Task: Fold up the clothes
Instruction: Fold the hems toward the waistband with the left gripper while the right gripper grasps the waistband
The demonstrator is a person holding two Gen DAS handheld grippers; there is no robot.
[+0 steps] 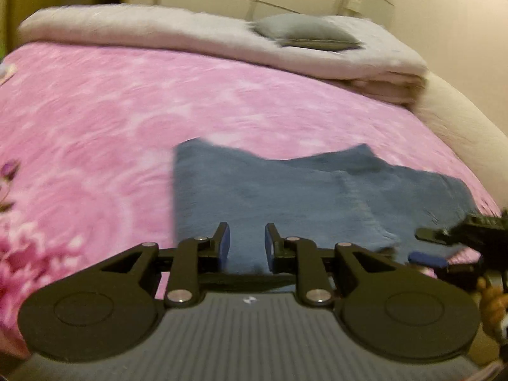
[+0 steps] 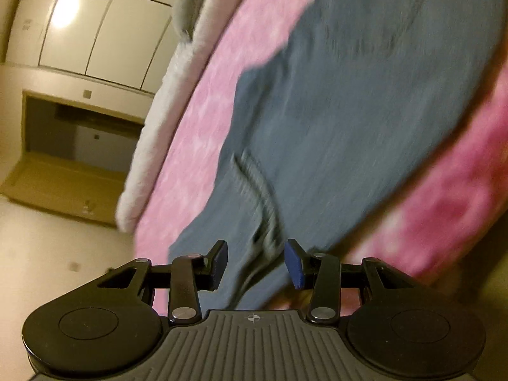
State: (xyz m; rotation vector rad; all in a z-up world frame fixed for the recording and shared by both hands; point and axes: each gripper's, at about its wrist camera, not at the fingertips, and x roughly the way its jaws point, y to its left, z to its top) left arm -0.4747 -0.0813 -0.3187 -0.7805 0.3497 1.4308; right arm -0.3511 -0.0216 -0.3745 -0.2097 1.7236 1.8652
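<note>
**A:** Left tongs (image 1: pixel 247 243) hang parted and empty over the blue garment's (image 1: pixel 285 197) near edge; right tongs (image 2: pixel 256 262) stand wide, a fold between them, unpinched.

**B:** It lies partly folded on the pink bedspread (image 1: pixel 95 120). Best pinch matching corners, lift together, keep edges aligned.

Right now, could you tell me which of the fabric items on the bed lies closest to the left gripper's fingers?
The blue garment, spread flat on the pink bedspread just beyond them; the folded grey blanket and small grey pillow sit at the far end.
</note>
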